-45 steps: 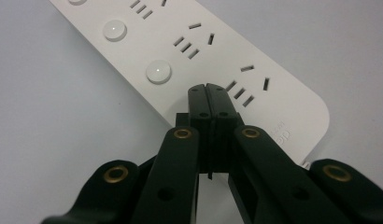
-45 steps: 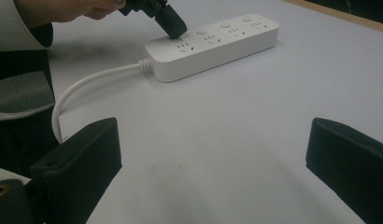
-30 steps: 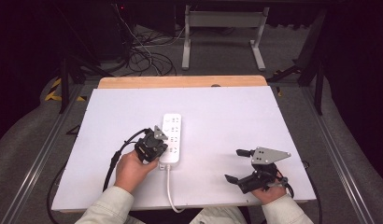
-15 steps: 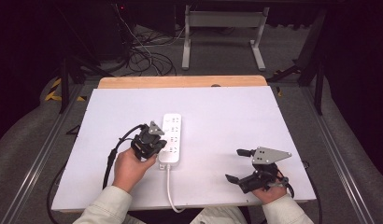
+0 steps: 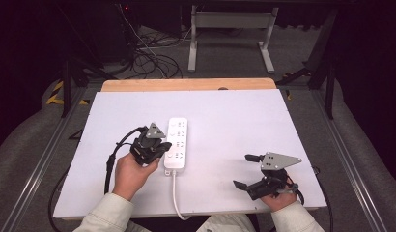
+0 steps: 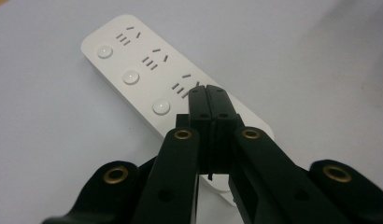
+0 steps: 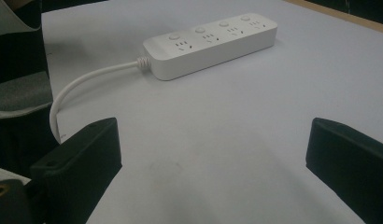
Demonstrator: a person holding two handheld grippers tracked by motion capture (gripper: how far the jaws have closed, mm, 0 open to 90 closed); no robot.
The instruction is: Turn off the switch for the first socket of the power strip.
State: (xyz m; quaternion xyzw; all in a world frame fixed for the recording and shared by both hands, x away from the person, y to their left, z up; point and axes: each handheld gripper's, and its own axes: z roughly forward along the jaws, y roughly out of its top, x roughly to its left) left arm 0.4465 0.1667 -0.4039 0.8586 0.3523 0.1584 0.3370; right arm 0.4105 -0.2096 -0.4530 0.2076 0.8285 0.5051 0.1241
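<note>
Left gripper (image 6: 206,93), jaws pressed together and empty, hovers mid-frame over the strip (image 5: 176,143); best press one switch (image 6: 160,107) squarely, tip centred; right gripper (image 5: 248,170) gapes, idle.

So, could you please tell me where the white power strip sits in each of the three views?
High view: power strip at table centre, beside the left gripper.
Left gripper view: runs from upper left to centre, under the shut jaws.
Right gripper view: top centre, beyond the open jaws.
Shared landmark: its round buttons.
</note>
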